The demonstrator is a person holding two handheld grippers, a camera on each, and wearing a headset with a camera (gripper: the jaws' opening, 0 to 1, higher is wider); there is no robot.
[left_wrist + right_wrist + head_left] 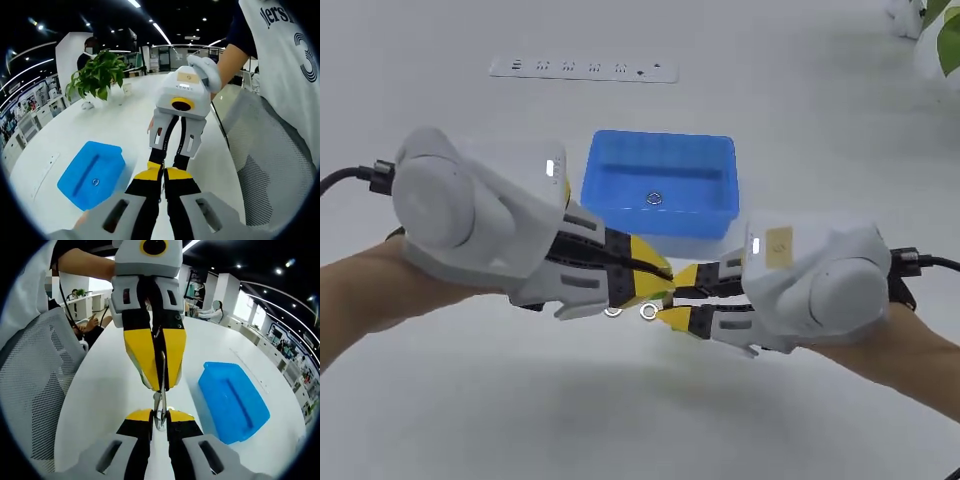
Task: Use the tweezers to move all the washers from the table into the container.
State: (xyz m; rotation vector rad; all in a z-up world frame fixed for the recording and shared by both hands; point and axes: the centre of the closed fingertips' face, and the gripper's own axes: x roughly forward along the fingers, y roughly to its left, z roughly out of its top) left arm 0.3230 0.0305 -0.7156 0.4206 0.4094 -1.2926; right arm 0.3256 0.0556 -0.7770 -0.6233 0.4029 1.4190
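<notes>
One washer (653,199) already lies on the floor of the blue container (610,188), so you have made a start on the job. Two more washers sit side by side on the desk (620,420), one (612,312) touching or nearly touching the other (648,312), just under where your two tools meet and a little nearer to you than the container.

The tweezers (159,405) are off the desk and run between the tools. Your left tool (162,175) has its jaws together on the body of the tweezers, and your right tool (160,416) looks closed on one end of them.

By my reckoning about a third of the work is done. Both washers on the desk have yet to be picked up and dropped in.
</notes>
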